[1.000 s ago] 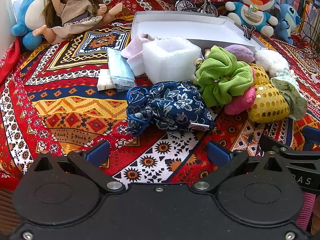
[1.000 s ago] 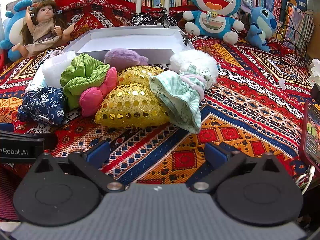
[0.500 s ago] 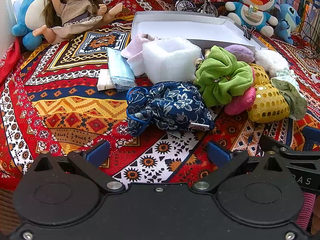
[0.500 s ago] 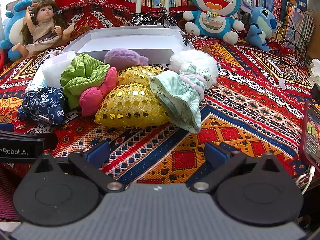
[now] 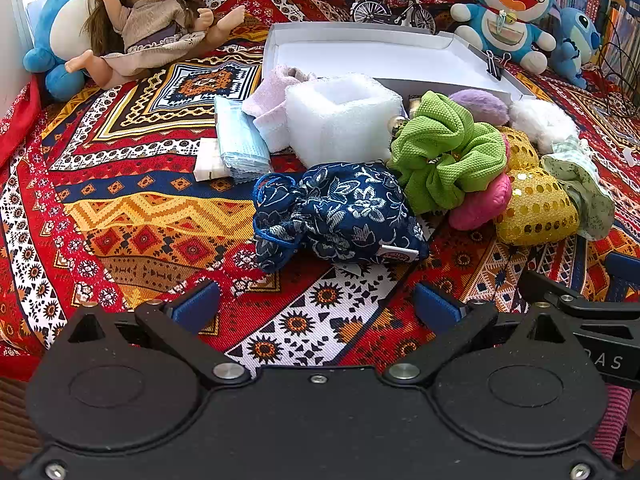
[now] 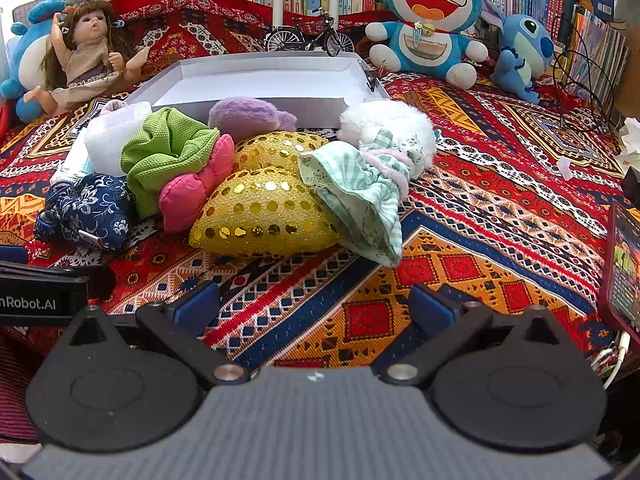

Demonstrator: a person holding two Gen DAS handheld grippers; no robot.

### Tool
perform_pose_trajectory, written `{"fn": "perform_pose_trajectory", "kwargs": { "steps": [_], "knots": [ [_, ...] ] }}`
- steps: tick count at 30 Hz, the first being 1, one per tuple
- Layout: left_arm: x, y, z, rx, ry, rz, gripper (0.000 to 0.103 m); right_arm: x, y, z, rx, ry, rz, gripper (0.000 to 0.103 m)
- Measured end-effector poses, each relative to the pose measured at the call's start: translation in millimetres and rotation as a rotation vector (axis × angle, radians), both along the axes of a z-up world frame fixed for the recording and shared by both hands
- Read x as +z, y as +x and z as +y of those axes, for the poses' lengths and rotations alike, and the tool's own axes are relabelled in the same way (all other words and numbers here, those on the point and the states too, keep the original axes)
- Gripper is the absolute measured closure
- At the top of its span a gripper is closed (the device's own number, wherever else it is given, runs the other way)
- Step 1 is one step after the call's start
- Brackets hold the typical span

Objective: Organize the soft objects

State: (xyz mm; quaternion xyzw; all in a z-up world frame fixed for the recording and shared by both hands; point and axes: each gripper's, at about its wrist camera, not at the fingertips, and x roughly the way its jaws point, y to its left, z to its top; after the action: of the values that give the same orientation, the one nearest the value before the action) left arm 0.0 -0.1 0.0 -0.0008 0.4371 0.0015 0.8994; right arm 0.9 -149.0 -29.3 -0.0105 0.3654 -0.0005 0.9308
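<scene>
Your left gripper (image 5: 316,306) hangs low over the patterned cloth (image 5: 120,216), its blue-padded jaws spread wide and empty. At its 12 o'clock, near the fingertips, lies the navy floral pouch (image 5: 336,216); the green scrunchie (image 5: 448,156) sits at 1 o'clock, touching the pouch. Your right gripper (image 6: 314,306) is likewise wide open, holding nothing. The gold sequin cushion (image 6: 264,216) lies at its 12 o'clock, the mint doll dress (image 6: 360,188) draped against it. The white box lid (image 6: 264,80) sits beyond the pile.
</scene>
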Motion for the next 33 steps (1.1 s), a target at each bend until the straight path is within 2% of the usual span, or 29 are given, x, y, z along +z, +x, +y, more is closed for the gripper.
{"fn": "perform_pose_trajectory", "kwargs": {
  "steps": [17, 23, 26, 29, 33],
  "knots": [
    [-4, -6, 1, -0.016, 0.008, -0.025, 0.000, -2, 1, 0, 0.007, -0.005, -0.007, 0.000],
    [-1, -6, 4, -0.056, 0.005, -0.032, 0.000, -1, -3, -9, 0.072, 0.000, -0.026, 0.000],
    [-3, -10, 8, -0.076, 0.004, -0.062, 0.000, -3, -4, -14, 0.097, 0.007, -0.041, 0.000],
    [-5, -14, 8, -0.076, 0.005, -0.093, 0.000, -5, -6, -14, 0.100, 0.006, -0.059, 0.000],
    [-2, -13, 9, -0.070, -0.004, -0.081, 0.002, -3, -8, -17, 0.088, 0.029, -0.069, 0.000]
  ]
}}
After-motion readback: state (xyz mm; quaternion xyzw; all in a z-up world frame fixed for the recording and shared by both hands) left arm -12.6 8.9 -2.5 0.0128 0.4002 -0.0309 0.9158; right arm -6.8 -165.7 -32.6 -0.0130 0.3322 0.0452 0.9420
